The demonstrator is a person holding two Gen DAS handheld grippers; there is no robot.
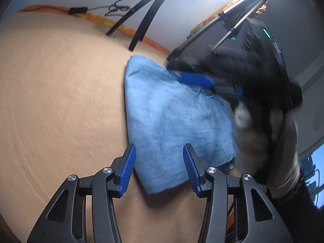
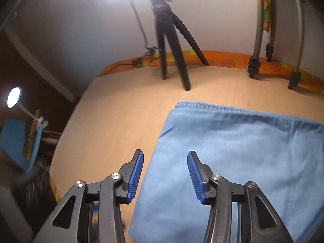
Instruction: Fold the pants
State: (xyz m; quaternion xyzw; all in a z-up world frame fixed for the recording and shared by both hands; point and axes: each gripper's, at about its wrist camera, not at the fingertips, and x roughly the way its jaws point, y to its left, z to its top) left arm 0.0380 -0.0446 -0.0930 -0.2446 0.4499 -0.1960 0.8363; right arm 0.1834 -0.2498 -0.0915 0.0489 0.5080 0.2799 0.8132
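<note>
While both the left gripper (image 1: 159, 168) and right gripper (image 2: 165, 174) hang open and empty, the folded pants (image 2: 232, 151) are best smoothed flat gently.

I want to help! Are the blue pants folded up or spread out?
Folded: the pants lie as a compact stacked rectangle on the table.

A tan desk (image 2: 121, 105) is seen; folded blue pants (image 2: 232, 151) lie on it under the right tongs (image 2: 165, 162), a black tripod (image 2: 174, 60) stands beyond.
</note>
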